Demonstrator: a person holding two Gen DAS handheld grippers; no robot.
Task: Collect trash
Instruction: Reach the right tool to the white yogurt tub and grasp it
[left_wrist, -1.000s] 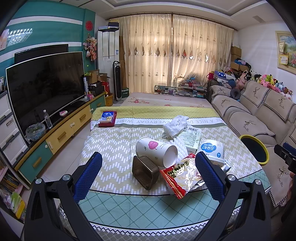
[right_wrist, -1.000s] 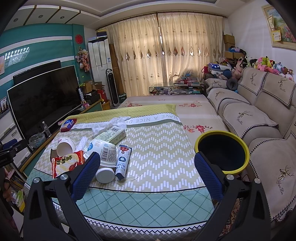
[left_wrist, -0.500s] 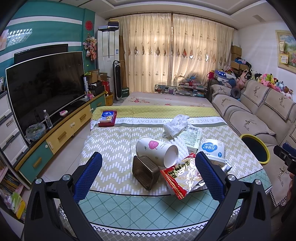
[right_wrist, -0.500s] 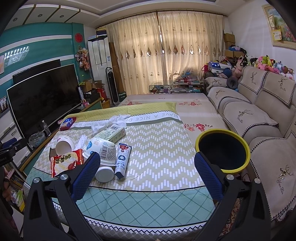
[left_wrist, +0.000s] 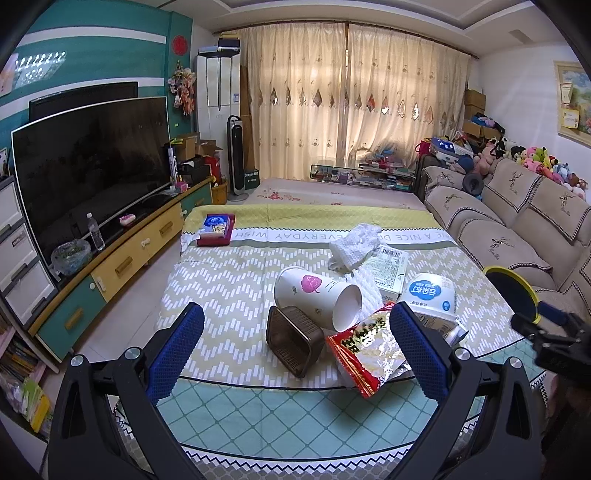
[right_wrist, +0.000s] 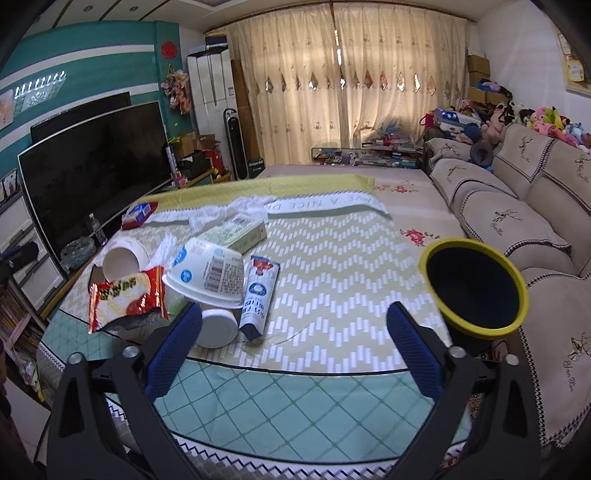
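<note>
Left wrist view: a table covered by a zigzag-patterned cloth (left_wrist: 229, 280) is shown, with a yellow-rimmed black bin (right_wrist: 476, 284) at its right edge. Trash is clustered on it: a white paper cup (left_wrist: 314, 295) on its side, a red snack wrapper (left_wrist: 364, 350), a brown plastic tray (left_wrist: 293, 341). The left gripper (left_wrist: 295, 347) and right gripper (right_wrist: 293, 341) are spread wide, holding nothing.
</note>
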